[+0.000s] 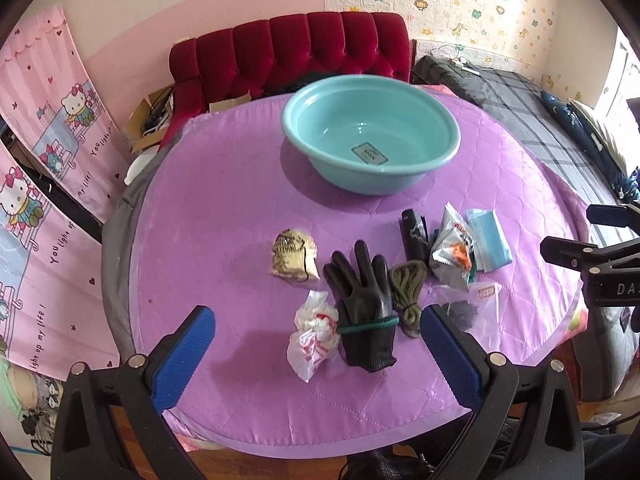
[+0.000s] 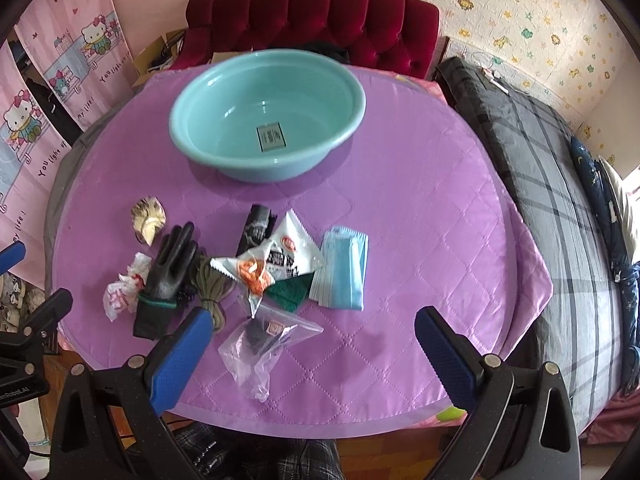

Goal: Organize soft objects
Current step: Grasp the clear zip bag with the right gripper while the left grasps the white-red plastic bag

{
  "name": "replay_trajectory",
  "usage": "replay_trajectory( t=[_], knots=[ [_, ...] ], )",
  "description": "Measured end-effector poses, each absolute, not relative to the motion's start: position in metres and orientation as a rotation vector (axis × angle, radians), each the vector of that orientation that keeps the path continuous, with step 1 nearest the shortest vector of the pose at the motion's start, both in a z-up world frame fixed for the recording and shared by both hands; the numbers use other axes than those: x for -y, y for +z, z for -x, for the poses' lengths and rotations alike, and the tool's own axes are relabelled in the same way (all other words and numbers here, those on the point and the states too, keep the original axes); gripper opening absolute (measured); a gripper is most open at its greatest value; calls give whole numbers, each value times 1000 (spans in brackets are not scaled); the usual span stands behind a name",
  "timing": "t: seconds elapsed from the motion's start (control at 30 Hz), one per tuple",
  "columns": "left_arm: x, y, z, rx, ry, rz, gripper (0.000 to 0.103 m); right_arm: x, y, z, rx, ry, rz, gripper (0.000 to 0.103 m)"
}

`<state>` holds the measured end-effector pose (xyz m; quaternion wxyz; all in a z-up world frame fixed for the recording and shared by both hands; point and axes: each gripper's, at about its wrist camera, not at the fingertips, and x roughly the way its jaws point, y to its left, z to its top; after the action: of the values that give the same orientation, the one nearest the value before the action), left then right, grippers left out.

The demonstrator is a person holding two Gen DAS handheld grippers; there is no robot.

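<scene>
A row of soft items lies on the purple quilted table (image 1: 224, 208): a black glove (image 1: 366, 308) (image 2: 166, 276), a crumpled white plastic bag (image 1: 314, 334) (image 2: 122, 290), an olive cord bundle (image 1: 408, 294) (image 2: 212, 286), a tan pouch (image 1: 294, 256) (image 2: 148, 218), a silver snack packet (image 1: 452, 250) (image 2: 276, 260), a blue face-mask pack (image 1: 490, 240) (image 2: 344, 268), a black roll (image 1: 414, 236) (image 2: 256, 228) and a clear zip bag (image 2: 262, 346). An empty teal basin (image 1: 370, 132) (image 2: 268, 116) stands behind them. My left gripper (image 1: 318, 340) is open above the glove and white bag. My right gripper (image 2: 312, 344) is open over the zip bag.
A red tufted headboard (image 1: 296, 52) stands behind the table. A grey plaid bed (image 2: 560, 200) runs along the right. Pink cartoon curtains (image 1: 44, 152) hang on the left. Cardboard boxes (image 1: 150, 120) sit at the back left. The right gripper's body (image 1: 600, 264) shows at the left view's right edge.
</scene>
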<state>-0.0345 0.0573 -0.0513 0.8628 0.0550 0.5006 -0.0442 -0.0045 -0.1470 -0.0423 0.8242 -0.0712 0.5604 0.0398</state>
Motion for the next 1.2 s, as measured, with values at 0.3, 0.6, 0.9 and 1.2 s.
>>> replay_trajectory(
  t=[0.3,0.6,0.9,1.2],
  knots=[
    [-69,-84,46,-1094,-112,-130,103,136,-86,10,-1236,89,168,103],
    [-81,-117,49,-1141,-121,-124,103,121,-137,10,-1312,132,170,103],
    [-91,-141,48,-1201,-149,-76,103,112,-184,7,-1378,126,144,102],
    [-95,-149,43,-1202,-147,-100,103,110,-195,14,-1403,187,41,38]
  ],
)
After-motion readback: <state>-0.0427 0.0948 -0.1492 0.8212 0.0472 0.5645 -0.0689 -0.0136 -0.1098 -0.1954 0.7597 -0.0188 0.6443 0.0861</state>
